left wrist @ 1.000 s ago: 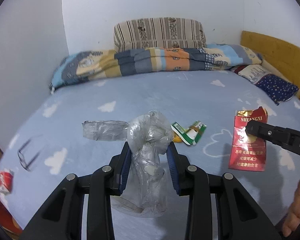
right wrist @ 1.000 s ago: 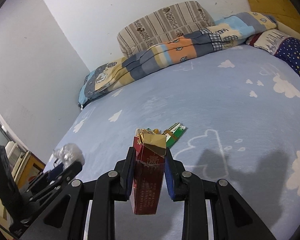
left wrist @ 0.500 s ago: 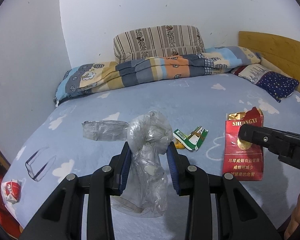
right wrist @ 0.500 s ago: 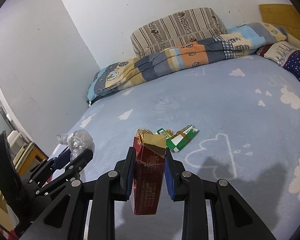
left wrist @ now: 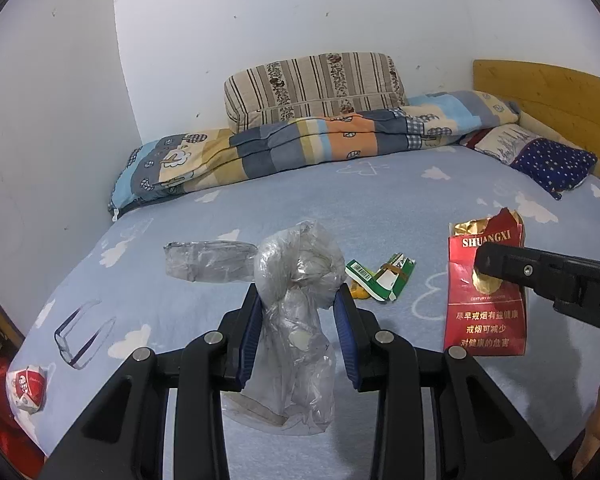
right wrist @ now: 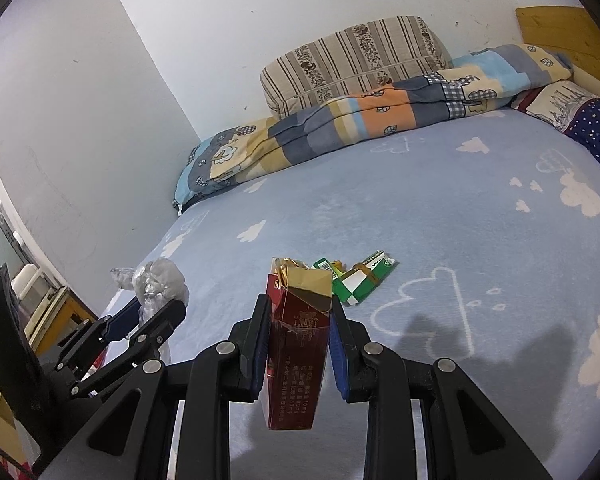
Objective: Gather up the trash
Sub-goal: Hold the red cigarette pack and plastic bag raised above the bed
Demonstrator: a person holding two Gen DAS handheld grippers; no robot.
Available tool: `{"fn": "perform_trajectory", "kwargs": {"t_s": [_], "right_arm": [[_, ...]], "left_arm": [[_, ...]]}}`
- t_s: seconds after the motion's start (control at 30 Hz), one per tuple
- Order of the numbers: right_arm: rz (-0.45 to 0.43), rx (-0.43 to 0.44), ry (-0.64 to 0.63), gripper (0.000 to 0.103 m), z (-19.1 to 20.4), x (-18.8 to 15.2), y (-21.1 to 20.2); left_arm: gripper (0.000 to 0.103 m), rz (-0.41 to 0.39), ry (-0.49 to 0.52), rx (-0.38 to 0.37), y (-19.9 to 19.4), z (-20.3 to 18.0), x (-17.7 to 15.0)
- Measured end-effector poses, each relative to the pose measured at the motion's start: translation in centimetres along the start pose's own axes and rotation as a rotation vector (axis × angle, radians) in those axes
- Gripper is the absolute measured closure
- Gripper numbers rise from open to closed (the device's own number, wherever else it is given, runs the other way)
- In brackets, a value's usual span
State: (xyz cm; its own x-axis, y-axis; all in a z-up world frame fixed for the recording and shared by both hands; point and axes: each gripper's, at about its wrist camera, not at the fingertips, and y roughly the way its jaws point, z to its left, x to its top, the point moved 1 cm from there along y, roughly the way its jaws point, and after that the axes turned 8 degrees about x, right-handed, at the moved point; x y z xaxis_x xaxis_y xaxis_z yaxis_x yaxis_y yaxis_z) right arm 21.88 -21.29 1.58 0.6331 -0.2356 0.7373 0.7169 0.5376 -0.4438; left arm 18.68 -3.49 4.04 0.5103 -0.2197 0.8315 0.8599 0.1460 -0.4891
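My left gripper (left wrist: 298, 308) is shut on a crumpled clear plastic bag (left wrist: 296, 304) held above the bed; it also shows in the right wrist view (right wrist: 156, 284). My right gripper (right wrist: 298, 320) is shut on a red cigarette pack (right wrist: 298, 360) with torn gold foil, seen from the left wrist view (left wrist: 485, 312). A green and white wrapper (left wrist: 384, 280) lies on the blue sheet ahead, also in the right wrist view (right wrist: 360, 280). A clear plastic wrapper (left wrist: 204, 260) lies left of it. A crumpled red and white wrapper (left wrist: 26, 386) sits at the bed's left edge.
The bed (left wrist: 380, 208) has a blue cloud-print sheet. A folded patchwork quilt (left wrist: 300, 144) and a striped pillow (left wrist: 312, 84) lie at the back wall. Pillows (left wrist: 540, 156) and a wooden headboard (left wrist: 548, 92) are at right. A red object (left wrist: 0, 412) sits beside the bed, left.
Both grippers have risen and drawn back from the bed with their loads. The view shows more wall and the sheet items sit farther away.
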Motion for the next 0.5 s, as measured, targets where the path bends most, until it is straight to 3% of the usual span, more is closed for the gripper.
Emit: {"fn": "perform_trajectory", "kwargs": {"t_s": [0.5], "right_arm": [[-0.008, 0.000, 0.001, 0.075, -0.14, 0.03, -0.33]], "left_arm": [[0.069, 0.000, 0.008, -0.002, -0.07, -0.40, -0.07]]}}
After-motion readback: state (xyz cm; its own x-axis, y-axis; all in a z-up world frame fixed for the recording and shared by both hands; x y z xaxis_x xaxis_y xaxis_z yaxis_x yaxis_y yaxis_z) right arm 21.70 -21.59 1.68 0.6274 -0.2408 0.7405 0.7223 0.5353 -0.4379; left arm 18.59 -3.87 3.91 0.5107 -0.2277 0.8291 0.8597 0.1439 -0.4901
